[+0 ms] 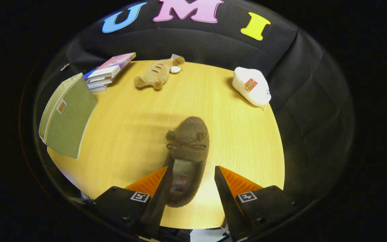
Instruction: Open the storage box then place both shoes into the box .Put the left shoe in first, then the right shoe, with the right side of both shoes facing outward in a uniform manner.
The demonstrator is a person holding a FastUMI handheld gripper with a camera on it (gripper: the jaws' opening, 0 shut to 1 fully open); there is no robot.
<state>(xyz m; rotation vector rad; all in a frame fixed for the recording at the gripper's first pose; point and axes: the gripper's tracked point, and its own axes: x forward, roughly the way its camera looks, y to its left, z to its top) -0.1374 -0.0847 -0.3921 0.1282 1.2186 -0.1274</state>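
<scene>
brown shoe [188,154] | upright, heel between spread tongs [190,174] | table

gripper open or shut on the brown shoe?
Open. The gripper straddles the brown shoe's heel on the table; a gap shows at the right finger, so nothing is clamped.

I see my hand-held gripper [190,176] pointing forward and down, its two fingers spread wide apart. The left finger [158,191] and the right finger [225,191] both show orange ribbed backs and dark inner pads. The left pad sits against something lying between them; the right pad stands clear with a gap.
</scene>
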